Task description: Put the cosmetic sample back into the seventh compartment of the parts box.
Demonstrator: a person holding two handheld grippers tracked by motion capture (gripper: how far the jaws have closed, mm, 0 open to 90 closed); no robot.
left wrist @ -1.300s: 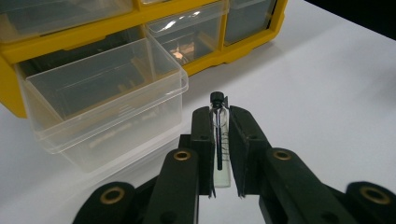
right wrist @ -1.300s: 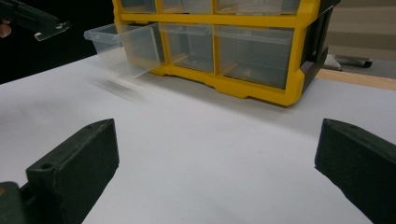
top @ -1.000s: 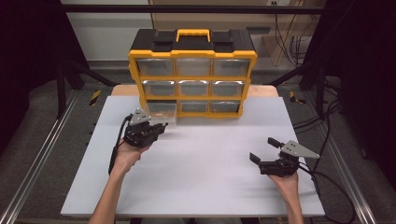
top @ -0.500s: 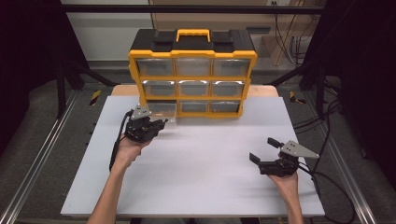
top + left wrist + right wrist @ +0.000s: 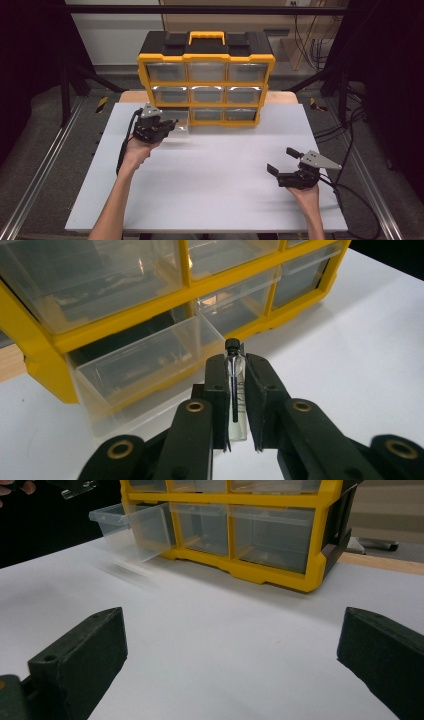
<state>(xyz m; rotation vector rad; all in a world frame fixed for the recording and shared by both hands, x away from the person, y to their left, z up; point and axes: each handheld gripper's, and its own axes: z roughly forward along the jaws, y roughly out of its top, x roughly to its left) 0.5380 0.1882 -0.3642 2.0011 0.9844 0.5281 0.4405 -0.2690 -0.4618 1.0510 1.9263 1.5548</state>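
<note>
A small glass vial (image 5: 236,390) is clamped upright in the left tongs (image 5: 235,405), just in front of the pulled-out drawer (image 5: 145,365) of the yellow organizer (image 5: 206,80); right tongs (image 5: 286,161) are held apart, well away.

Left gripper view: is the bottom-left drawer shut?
No. The clear drawer stands pulled out of the yellow cabinet, beside the small vial clamped in the left gripper.

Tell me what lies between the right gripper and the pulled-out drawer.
Nothing: in the right gripper view, bare white table runs from the open right gripper up to the clear drawer. The high view shows the same empty stretch.
</note>
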